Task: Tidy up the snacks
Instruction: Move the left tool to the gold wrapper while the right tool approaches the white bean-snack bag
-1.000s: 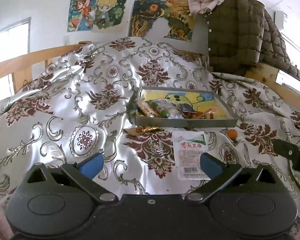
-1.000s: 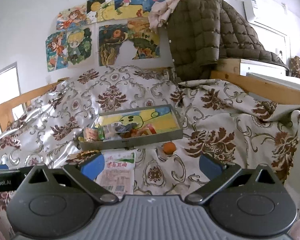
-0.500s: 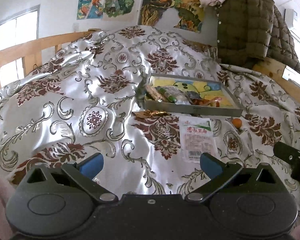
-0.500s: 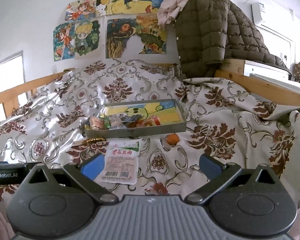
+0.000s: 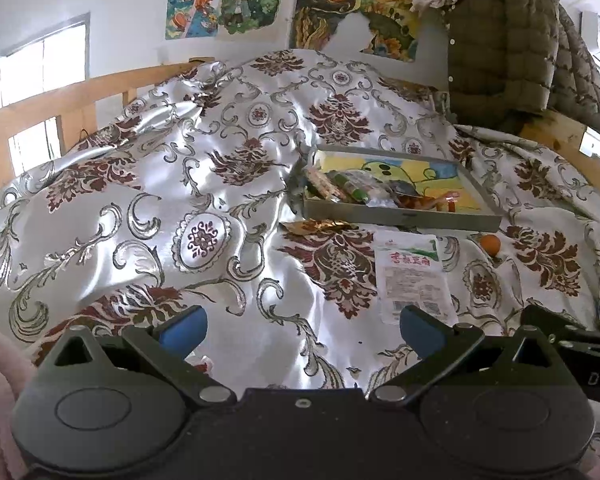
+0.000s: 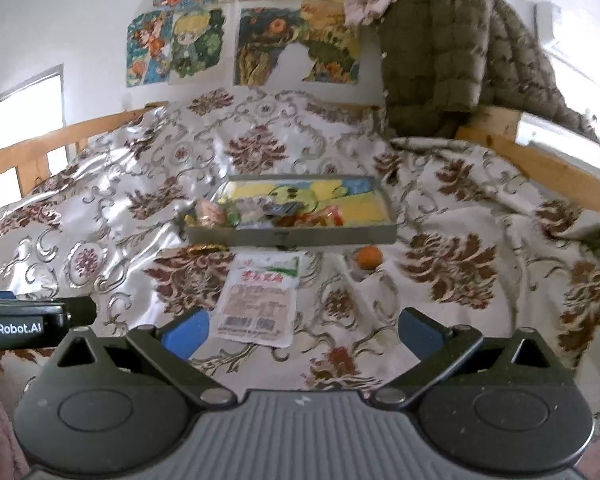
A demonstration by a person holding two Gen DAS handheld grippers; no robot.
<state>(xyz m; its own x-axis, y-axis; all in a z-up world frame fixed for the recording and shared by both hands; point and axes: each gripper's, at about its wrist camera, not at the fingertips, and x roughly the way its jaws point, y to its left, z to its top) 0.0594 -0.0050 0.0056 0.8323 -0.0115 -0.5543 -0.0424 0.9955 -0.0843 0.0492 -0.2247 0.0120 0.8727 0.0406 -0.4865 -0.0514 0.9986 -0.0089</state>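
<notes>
A grey tray (image 5: 400, 216) (image 6: 292, 235) with a cartoon lining rests on the patterned bedspread and holds several wrapped snacks along its near side. In front of it lie a white snack packet (image 5: 414, 276) (image 6: 260, 300), a gold wrapper (image 5: 316, 226) (image 6: 206, 248) and a small orange ball-shaped snack (image 5: 491, 244) (image 6: 368, 257). My left gripper (image 5: 304, 328) is open, low over the bedspread, left of the packet. My right gripper (image 6: 304, 330) is open too, with the packet's near edge just ahead of its left finger. Neither holds anything.
A wooden bed rail (image 5: 60, 100) runs along the left and another (image 6: 540, 160) along the right. A quilted olive jacket (image 5: 512, 48) hangs at the back right. Posters (image 6: 220, 36) cover the wall. The other gripper's body (image 6: 28, 322) shows at the left edge.
Both grippers have drawn back from the tray and tilted up a little, so the tray and loose snacks now sit farther away in view. Nothing on the bed has moved.
</notes>
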